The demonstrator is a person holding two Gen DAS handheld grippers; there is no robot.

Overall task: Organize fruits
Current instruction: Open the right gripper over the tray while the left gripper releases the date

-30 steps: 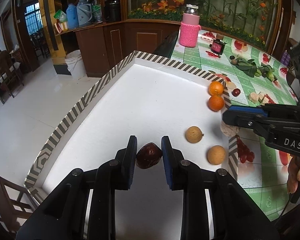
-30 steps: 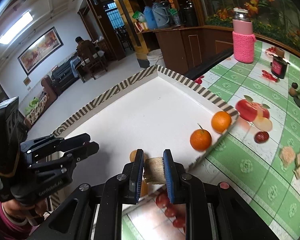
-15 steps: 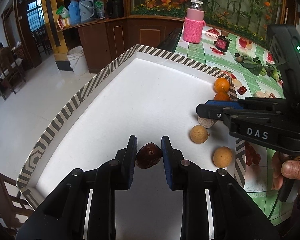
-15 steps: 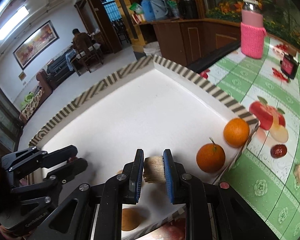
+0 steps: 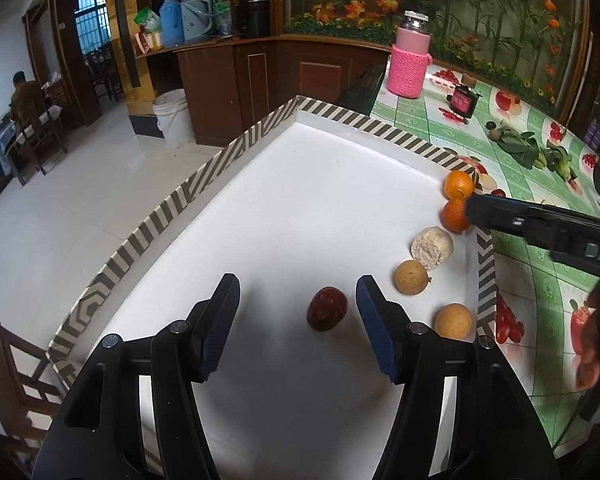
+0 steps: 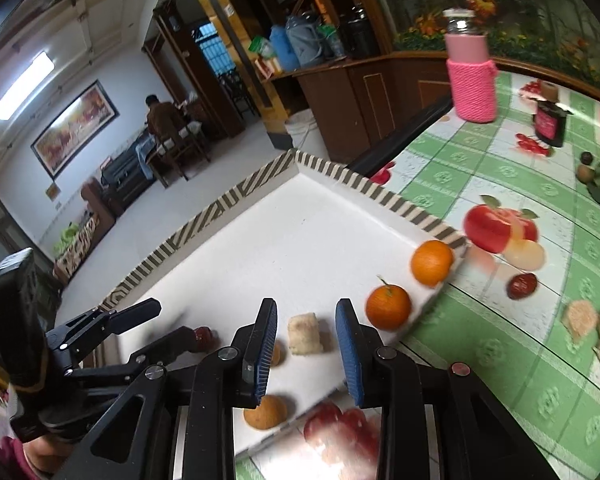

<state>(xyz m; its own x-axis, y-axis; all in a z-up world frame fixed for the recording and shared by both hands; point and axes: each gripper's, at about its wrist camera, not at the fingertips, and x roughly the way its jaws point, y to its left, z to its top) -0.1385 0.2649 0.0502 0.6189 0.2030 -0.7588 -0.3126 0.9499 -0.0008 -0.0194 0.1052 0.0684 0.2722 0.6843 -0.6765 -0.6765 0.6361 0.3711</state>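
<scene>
White tray (image 5: pixel 320 184) on the bench: six fruits are lined up along its right edge. The left tool (image 5: pixel 296 300) and right tool (image 6: pixel 306 328) are both spread wide, empty. One date (image 6: pixel 521 286) is left outside.

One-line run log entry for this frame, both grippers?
left gripper: open, red date between fingers | right gripper: open over beige chunk | both on white tray
</scene>
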